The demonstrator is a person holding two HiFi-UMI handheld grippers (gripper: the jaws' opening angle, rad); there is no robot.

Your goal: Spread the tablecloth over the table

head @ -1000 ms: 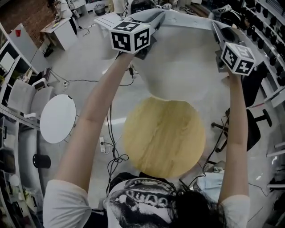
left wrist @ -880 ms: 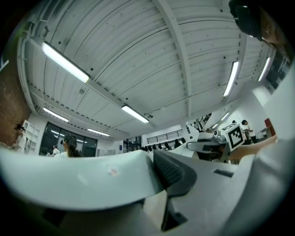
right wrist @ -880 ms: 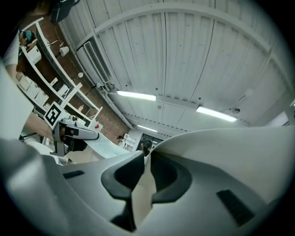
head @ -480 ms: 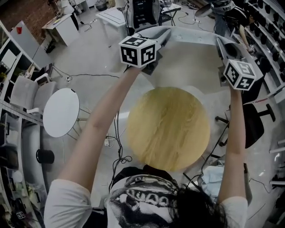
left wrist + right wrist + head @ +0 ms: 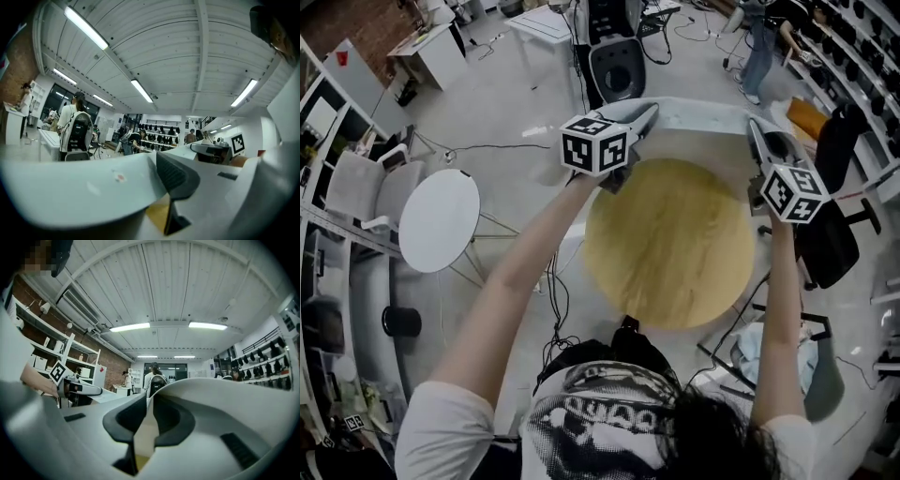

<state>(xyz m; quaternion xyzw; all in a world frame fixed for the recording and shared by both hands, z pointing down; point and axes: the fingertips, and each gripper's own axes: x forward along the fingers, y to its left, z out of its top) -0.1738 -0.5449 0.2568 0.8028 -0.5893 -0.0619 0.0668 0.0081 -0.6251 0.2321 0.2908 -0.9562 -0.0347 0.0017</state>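
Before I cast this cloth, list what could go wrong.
The right tool pinches only a narrow edge of the pale tablecloth; a pull could slip it free. The cloth is held at the far rim of the round wooden table, so it may land off-centre. Black cables on the floor could catch a foot.

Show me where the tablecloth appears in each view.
Head view: tablecloth, pale strip beyond the wooden table's far edge.
Left gripper view: white sheet, lower left.
Right gripper view: thin edge pinched at centre.
Shared landmark: the wooden table, yellow below the cloth.

Tablecloth (image 5: 703, 112) corner inside L fingers (image 5: 176, 176), unseen.
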